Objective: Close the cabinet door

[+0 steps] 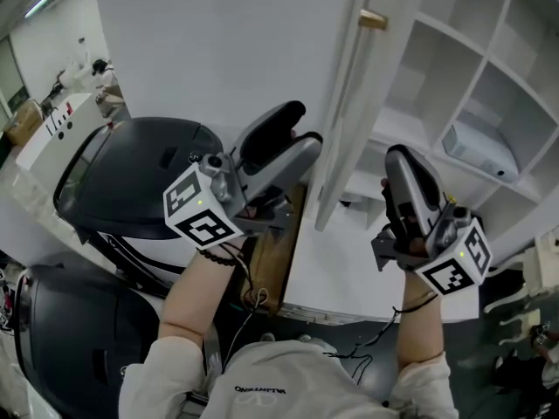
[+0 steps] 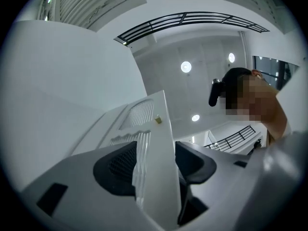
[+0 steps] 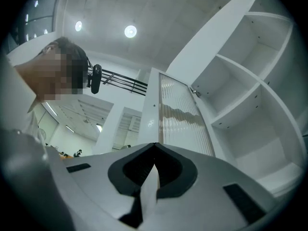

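The cabinet door point(image 1: 342, 112) stands open, with its thin edge turned toward the person. It runs from far to near down the middle of the head view. A small gold knob point(image 1: 373, 19) sticks out near its far end.

The left gripper point(image 1: 307, 127) is just left of the door. Its jaws are spread wide. In the left gripper view the door's edge stands up between the two dark pads point(image 2: 115, 165). One pad is on each side of it. I cannot tell if either pad touches the door.

The right gripper point(image 1: 400, 168) is on the right side of the door, a little apart from it. Its jaw tips are pressed together. A thin white strip point(image 3: 148, 189) shows in the hollow behind the tips, and I cannot tell what it is.

To the right of the door are the open white shelves point(image 1: 454, 51), with a small white box point(image 1: 476, 147) lying on one. To the left is a plain white wall point(image 1: 218, 42). A big dark round thing point(image 1: 131, 182) sits below the left gripper, on the near left.
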### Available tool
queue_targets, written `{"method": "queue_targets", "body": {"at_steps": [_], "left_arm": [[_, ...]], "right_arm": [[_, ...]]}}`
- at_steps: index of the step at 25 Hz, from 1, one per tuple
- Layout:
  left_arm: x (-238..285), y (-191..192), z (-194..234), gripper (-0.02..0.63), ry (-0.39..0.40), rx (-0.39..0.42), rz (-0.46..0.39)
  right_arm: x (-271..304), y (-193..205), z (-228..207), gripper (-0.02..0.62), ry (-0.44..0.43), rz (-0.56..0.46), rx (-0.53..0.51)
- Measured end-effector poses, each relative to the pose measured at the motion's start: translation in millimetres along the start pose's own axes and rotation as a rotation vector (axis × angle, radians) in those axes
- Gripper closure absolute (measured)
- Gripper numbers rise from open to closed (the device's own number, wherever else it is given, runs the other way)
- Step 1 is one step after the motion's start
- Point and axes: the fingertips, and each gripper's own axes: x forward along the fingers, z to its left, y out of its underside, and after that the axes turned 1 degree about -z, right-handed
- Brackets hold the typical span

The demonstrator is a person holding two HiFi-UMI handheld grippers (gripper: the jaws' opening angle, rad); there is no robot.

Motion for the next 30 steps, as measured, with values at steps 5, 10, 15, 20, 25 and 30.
{"method": "queue_targets", "body": {"at_steps": [5, 10, 15, 20, 25, 30], "left_arm": [[24.3, -10.9, 7.3, 0.365, 0.021, -0.007, -0.009], [45.8, -19.0, 10.3, 0.365, 0.048, 0.02, 0.009], [60.5, -28.2, 8.8, 0.373, 0.085, -0.002, -0.012], [79.1, -36.6, 8.2, 0.376, 0.131, -0.013, -0.018], [94.5, -41.1, 9.5, 0.377, 0.154, -0.02, -0.011], [100.6, -47.2, 5.3, 0.394, 0.183, -0.044, -0.011]], "right_arm": [[9.9, -14.9, 1.6, 0.586, -0.071, -0.027, 0.05], [18.4, -32.8, -1.2, 0.586, -0.13, -0.061, 0.096], [23.5, -36.5, -3.0, 0.586, -0.176, -0.071, 0.174], [31.9, -40.6, -2.6, 0.586, -0.199, -0.057, 0.158], [40.6, -44.6, -1.4, 0.586, -0.214, -0.038, 0.099], [41.0, -47.7, 0.2, 0.586, -0.22, -0.049, 0.104]]}}
